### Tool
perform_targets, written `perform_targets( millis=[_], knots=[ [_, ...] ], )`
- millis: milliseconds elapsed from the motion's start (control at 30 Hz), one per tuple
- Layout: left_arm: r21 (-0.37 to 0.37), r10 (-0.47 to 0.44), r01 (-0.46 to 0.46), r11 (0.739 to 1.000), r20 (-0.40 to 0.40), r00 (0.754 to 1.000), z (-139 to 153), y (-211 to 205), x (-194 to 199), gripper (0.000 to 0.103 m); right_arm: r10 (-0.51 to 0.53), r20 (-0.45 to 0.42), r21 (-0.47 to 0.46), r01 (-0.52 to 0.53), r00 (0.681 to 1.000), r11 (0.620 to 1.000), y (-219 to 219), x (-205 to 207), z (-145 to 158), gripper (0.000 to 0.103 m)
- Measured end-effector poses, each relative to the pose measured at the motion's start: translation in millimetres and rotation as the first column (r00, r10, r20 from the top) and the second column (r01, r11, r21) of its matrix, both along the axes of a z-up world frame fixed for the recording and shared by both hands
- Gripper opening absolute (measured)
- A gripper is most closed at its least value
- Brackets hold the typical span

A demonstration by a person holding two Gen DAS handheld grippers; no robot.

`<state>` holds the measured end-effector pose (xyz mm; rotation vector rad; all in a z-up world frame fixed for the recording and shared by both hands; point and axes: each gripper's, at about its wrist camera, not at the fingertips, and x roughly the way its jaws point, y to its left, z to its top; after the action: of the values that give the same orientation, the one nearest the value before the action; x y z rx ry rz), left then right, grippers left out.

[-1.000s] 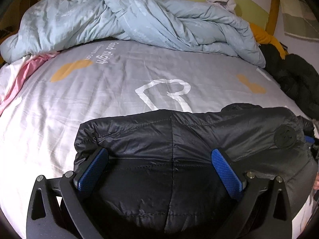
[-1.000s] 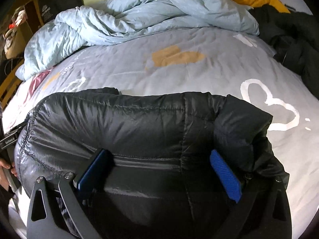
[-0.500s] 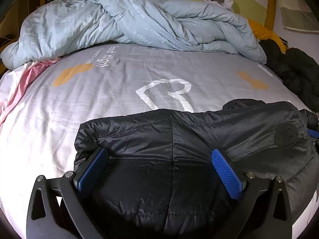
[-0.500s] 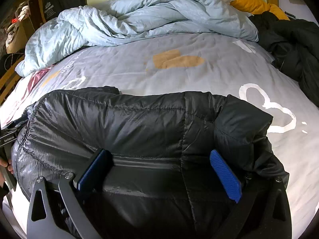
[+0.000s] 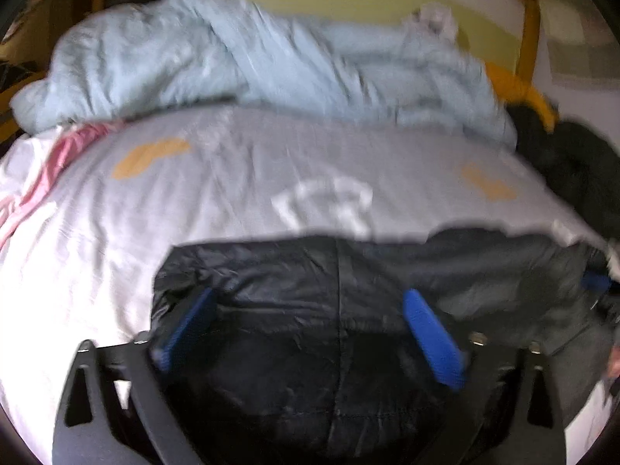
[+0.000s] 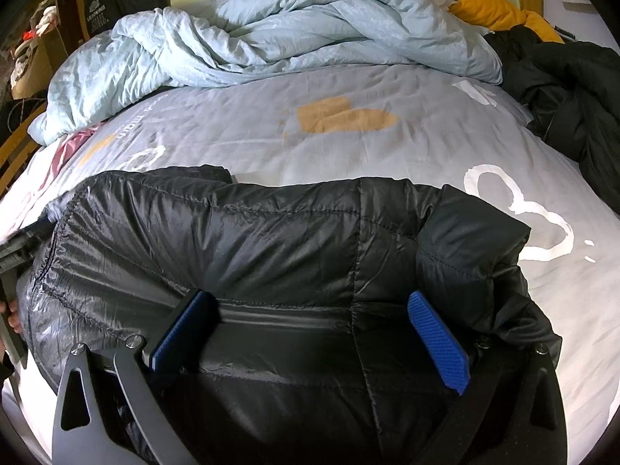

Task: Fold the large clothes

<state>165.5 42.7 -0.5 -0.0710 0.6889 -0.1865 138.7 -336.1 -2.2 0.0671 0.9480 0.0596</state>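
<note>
A black quilted puffer jacket point(image 5: 329, 310) lies bunched on the near part of the bed; it also fills the lower half of the right wrist view point(image 6: 271, 255). My left gripper point(image 5: 310, 310) is open, its blue pads spread wide over the jacket's left part. My right gripper point(image 6: 310, 310) is open too, its pads resting on the jacket's right part. Neither gripper pinches fabric. The left wrist view is blurred by motion.
The grey printed bed sheet point(image 6: 348, 147) stretches beyond the jacket. A crumpled light-blue duvet point(image 6: 271, 38) lies at the head. Dark clothes point(image 6: 562, 89) and a yellow garment point(image 6: 496, 11) lie at the right. A pink cloth point(image 5: 58, 155) lies at the left edge.
Both grippers have drawn back slightly over the jacket and tilted up, showing more of the bed. The left view has become blurred. The pads stay spread.
</note>
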Motion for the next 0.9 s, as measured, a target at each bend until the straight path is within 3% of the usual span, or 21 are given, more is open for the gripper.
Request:
perform_targets(
  millis=[67,167,233,300,400,467,567,667,767,900],
  knots=[
    [-0.015,-0.023,0.025,1.000,0.103,0.994,25.5,0.4,-16.7,0.082,0.004,-0.020,-0.001,-0.004,1.000,1.000,-0.2,2.9,1.7,0.103],
    [0.024,-0.094,0.091,0.996,0.301,0.949,68.6,-13.3,-66.5,0.082,0.002,-0.030,0.014,-0.001,1.000,1.000,-3.2,5.3,2.3,0.103],
    [-0.007,-0.163,0.175,0.984,0.334,0.928,82.1,-23.8,-95.2,0.082,0.000,-0.030,0.004,0.000,1.000,1.000,-2.2,5.8,1.8,0.103],
    [-0.064,-0.230,0.262,0.963,0.312,0.922,84.7,-40.0,-118.0,0.081,0.000,-0.034,0.001,0.000,0.999,1.000,-1.9,6.3,1.8,0.103],
    [-0.116,-0.287,0.324,0.939,0.255,0.923,73.0,-73.2,-135.5,0.066,-0.002,-0.036,0.004,0.002,0.999,1.000,-1.4,6.2,2.3,0.103],
    [-0.140,-0.350,0.380,0.914,0.194,0.916,57.5,-95.8,-135.3,0.045,-0.004,-0.032,-0.005,0.003,0.999,1.000,-1.2,5.7,2.7,0.103],
    [-0.108,-0.373,0.385,0.917,0.118,0.920,30.3,-118.5,-127.5,0.033,-0.008,-0.016,-0.033,0.008,1.000,0.999,-0.5,3.5,5.4,0.103],
    [-0.142,-0.375,0.378,0.915,0.044,0.926,4.2,-122.1,-112.4,0.023,-0.001,0.004,-0.055,0.001,1.000,0.999,1.7,-1.7,12.6,0.101],
    [-0.130,-0.373,0.371,0.920,0.008,0.928,-15.2,-122.4,-104.2,0.023,0.053,0.049,-0.057,-0.050,0.997,0.997,12.3,-15.8,34.1,0.076],
    [-0.156,-0.368,0.356,0.921,-0.055,0.928,-38.3,-125.6,-92.8,0.023,0.153,0.172,0.037,-0.161,0.973,0.986,29.0,-45.7,77.5,0.046]
  ],
)
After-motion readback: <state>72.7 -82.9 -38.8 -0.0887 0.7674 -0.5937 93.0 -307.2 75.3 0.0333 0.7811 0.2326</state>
